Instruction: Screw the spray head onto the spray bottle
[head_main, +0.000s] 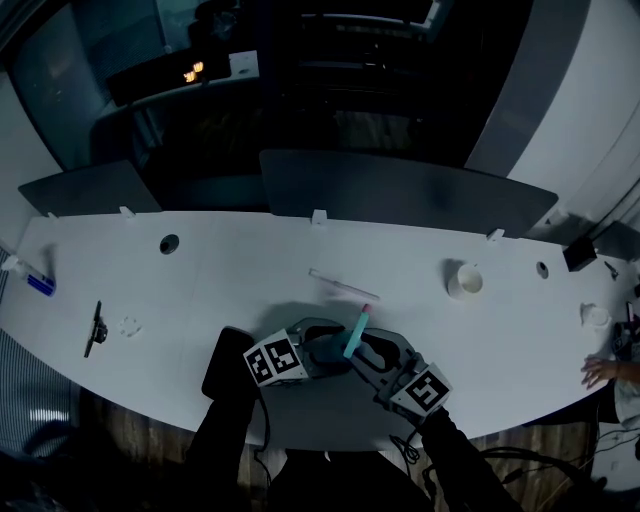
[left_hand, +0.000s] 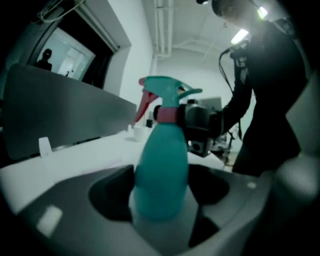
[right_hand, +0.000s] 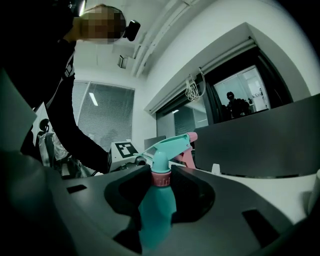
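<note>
The teal spray bottle (left_hand: 161, 160) is held at the middle of the desk's (head_main: 250, 260) front edge, between both tools. The left hand-held gripper (left_hand: 161, 192) is clamped around the bottle's body. The right hand-held gripper (right_hand: 161, 181) is closed narrow on the pink collar of the spray head (right_hand: 167, 147), which sits on the bottle's neck. A white cup (head_main: 465, 280) stands toward the desk's right end.

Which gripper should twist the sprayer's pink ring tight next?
Probably right: the right gripper pinches the pink ring, while the left gripper grips the teal bottle by its body, steadying it.
</note>
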